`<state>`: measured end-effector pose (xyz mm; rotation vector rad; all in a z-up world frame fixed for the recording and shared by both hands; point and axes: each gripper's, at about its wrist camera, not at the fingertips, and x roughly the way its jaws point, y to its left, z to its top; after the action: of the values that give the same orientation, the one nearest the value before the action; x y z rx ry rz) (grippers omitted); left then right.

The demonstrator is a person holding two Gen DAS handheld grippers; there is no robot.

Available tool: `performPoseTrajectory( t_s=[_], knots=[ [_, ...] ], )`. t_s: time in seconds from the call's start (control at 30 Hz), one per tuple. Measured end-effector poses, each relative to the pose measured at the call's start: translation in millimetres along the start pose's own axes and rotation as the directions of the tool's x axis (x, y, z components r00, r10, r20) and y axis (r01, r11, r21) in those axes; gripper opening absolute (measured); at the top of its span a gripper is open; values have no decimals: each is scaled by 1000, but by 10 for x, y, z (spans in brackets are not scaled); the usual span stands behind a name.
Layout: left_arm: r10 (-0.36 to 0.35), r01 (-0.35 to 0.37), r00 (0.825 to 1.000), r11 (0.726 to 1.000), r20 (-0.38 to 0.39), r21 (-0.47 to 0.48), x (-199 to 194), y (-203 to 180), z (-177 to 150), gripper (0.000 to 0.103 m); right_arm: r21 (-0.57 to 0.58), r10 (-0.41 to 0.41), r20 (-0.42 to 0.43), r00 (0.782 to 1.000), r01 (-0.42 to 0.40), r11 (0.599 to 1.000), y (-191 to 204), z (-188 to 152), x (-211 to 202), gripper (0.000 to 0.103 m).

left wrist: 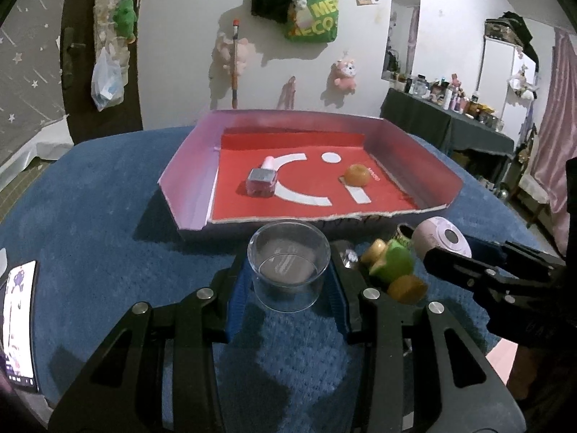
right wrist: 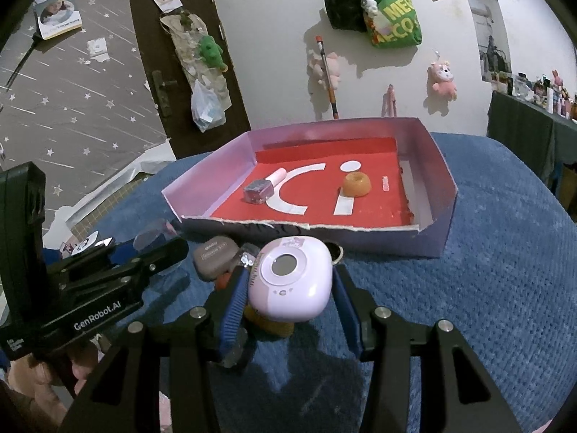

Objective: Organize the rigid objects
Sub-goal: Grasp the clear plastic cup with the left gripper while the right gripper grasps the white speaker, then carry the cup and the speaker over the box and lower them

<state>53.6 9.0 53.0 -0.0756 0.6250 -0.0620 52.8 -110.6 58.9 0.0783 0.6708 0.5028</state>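
Your left gripper (left wrist: 288, 281) was closed on the clear glass cup (left wrist: 288, 265), the blue pads pressing its wall at nine and three o'clock, the cup upright just short of the box's torn front edge. Your right gripper (right wrist: 290, 288) had its jaws narrowed around the lilac rounded case (right wrist: 290, 281); both pads appeared to bear on its sides, and it sat above the leftover clutter at about six o'clock from the box.

The red-floored box (right wrist: 438, 231) lay at twelve o'clock in both views, already holding the nail-polish bottle (right wrist: 259, 189) towards ten o'clock of its floor and the orange ring (right wrist: 356, 184) towards two o'clock.

For the placing, you would have done well to carry each piece clear over the front wall before lowering, since that ragged edge looked likely to catch a low base. The bare floor at six o'clock, between bottle and ring, seemed the safest spot. The glass looked slippery, so keeping it level and setting its base flat before easing the jaws apart would have been wise. Bringing one hand in at a time would have kept the two tools from crowding.
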Motion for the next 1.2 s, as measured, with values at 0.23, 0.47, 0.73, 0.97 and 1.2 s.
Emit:
performPoseTrajectory(
  t_s=[0.23,0.47,0.73,0.97,1.2],
  knots=[
    [-17,17,1000,1000,26,22,2,12,226,37,-18,17,9,1000,-17,1000,-2,181,-9,51],
    [-43,42,999,998,32,36,54,38,448,37,-23,25,12,1000,-25,999,-77,418,28,51],
    [-71,70,997,997,11,41,198,92,667,37,-20,21,-17,1000,-21,1000,-179,652,163,51],
    [-93,95,995,995,-38,44,431,135,803,37,-13,0,-61,998,-1,1000,-315,803,339,51],
    [-121,128,982,991,-142,38,780,127,814,37,6,-6,-139,990,7,1000,-454,870,602,51]
  ],
)
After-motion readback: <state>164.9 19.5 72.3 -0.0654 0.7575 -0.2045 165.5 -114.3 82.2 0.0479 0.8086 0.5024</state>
